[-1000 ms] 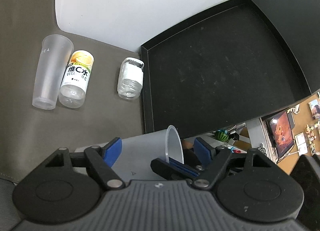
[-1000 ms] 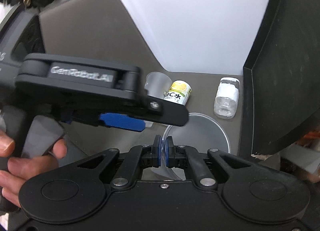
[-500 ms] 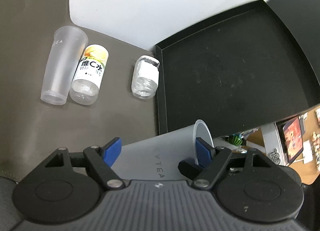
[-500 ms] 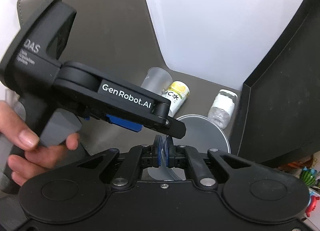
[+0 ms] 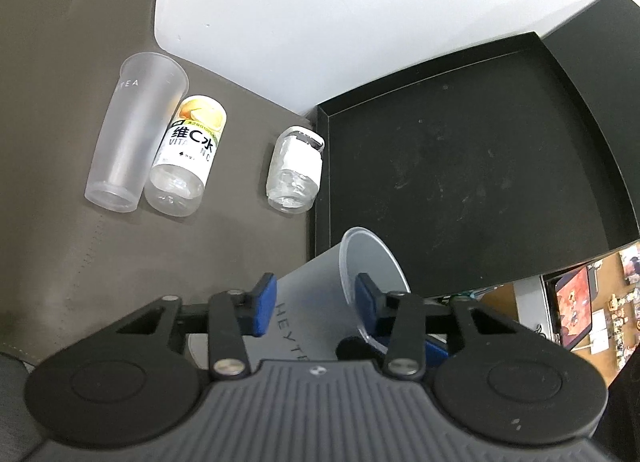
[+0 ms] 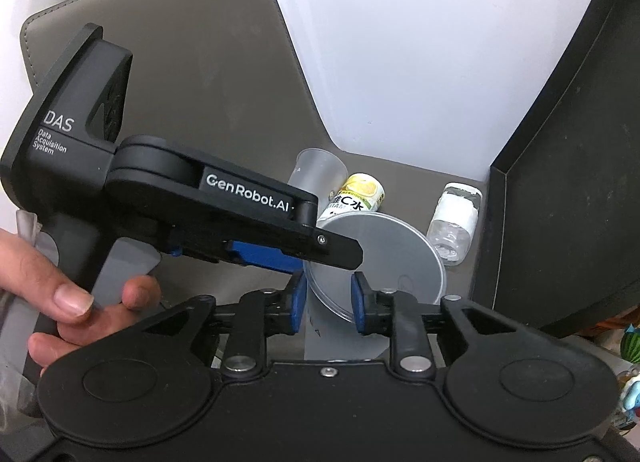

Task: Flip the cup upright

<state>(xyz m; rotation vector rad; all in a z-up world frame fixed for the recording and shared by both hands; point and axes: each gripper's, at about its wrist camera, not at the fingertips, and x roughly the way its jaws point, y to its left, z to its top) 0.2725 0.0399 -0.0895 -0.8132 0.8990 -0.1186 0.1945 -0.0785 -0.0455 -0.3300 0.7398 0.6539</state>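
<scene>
**Cup passing between my two grippers, lying on its side**

My left gripper (image 5: 310,304) clasps the frosted cup (image 5: 320,302) across its body, pads pressed to either wall, mouth pointing right of my jaws. Ahead lie a second cup (image 5: 132,133) and two bottles (image 5: 186,165). My right gripper (image 6: 328,302) stands parted around the rim, not pinching. To do this well, I judge I should draw the right clear, then roll the left wrist slowly until the mouth faces up.

Bright, even overhead light, soft shadows, sharp focus, strong fisheye edge-bending.
</scene>
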